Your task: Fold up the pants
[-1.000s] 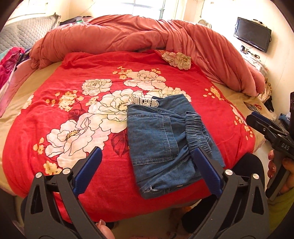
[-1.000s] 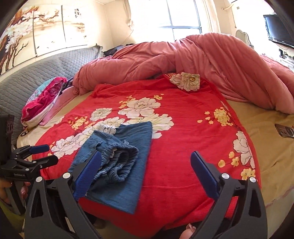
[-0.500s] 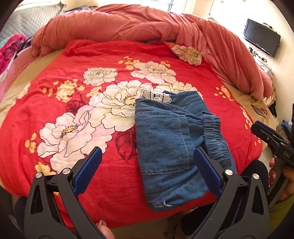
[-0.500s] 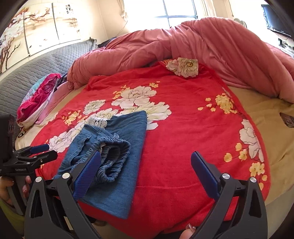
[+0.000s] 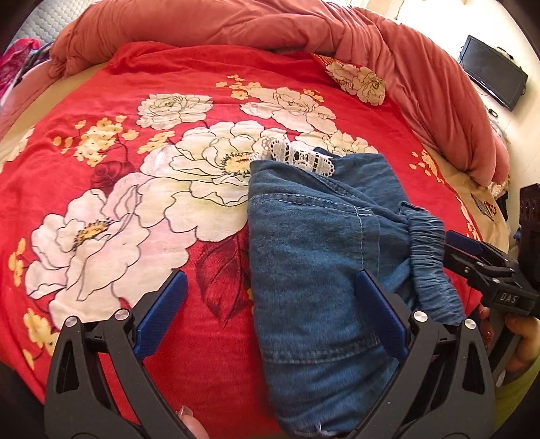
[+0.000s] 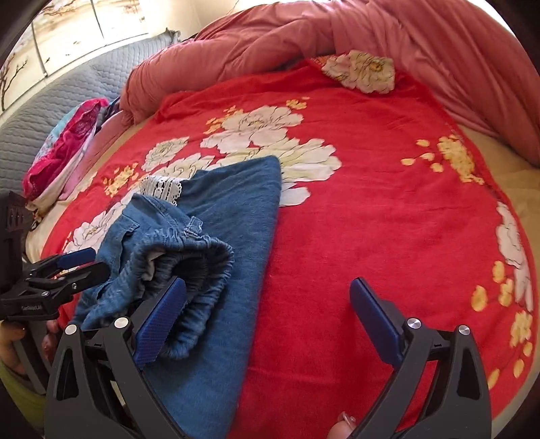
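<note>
Here, left gripper jaws spread wide, gripping nothing, hovering low over the near edge of the folded denim pants; its right finger sits over the denim, left finger over bare blanket. Right gripper also wide apart and unloaded, its left finger just at the bunched elastic waistband, right finger over red fabric. Pants lie folded near the front edge of the red floral blanket, white lace trim poking out at the far end. Behind, a rumpled salmon duvet; TV on the far wall.
</note>
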`<state>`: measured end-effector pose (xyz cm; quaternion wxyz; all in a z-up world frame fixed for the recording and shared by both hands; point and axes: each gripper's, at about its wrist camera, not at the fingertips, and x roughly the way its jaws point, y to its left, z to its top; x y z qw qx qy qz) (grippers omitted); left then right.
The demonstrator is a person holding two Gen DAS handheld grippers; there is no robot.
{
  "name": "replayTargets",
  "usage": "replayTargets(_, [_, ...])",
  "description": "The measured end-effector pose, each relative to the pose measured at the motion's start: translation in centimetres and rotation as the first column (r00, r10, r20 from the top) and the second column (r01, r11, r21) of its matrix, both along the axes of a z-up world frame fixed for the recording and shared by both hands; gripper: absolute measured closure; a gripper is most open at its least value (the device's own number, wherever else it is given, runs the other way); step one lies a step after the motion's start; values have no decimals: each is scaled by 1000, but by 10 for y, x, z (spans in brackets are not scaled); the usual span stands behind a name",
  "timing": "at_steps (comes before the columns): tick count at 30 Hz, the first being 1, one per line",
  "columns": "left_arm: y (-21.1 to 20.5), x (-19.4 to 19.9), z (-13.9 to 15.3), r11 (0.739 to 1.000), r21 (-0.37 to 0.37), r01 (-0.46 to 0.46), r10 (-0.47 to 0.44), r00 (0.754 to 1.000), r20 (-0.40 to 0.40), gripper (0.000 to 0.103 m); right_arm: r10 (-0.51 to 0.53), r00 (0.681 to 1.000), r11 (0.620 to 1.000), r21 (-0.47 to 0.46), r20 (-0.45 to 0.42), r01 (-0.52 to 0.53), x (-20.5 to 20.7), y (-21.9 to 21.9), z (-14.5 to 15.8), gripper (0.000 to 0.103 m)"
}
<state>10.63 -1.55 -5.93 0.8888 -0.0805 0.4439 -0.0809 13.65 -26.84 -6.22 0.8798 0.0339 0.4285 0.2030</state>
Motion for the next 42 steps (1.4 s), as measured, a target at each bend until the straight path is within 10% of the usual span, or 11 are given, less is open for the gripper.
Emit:
replayTargets(9, [-13, 11, -8, 999, -25, 37, -37, 999, -11, 12, 77, 996, 995, 68, -49, -73, 21, 14, -12, 38])
replayTargets(22, [-26, 21, -9, 997, -41, 61, -62, 998, -19, 32, 147, 988, 981, 137, -43, -140, 31, 24, -16, 50])
replayTargets(28, [-29, 20, -9, 997, -39, 67, -68, 997, -20, 45, 181, 983, 972, 151, 1, -179, 24, 31, -15, 76])
replayTargets(42, [-21, 18, 14, 991, -90, 99, -96, 995, 33, 68, 181, 973, 974, 108, 146, -197, 8, 47, 19, 81])
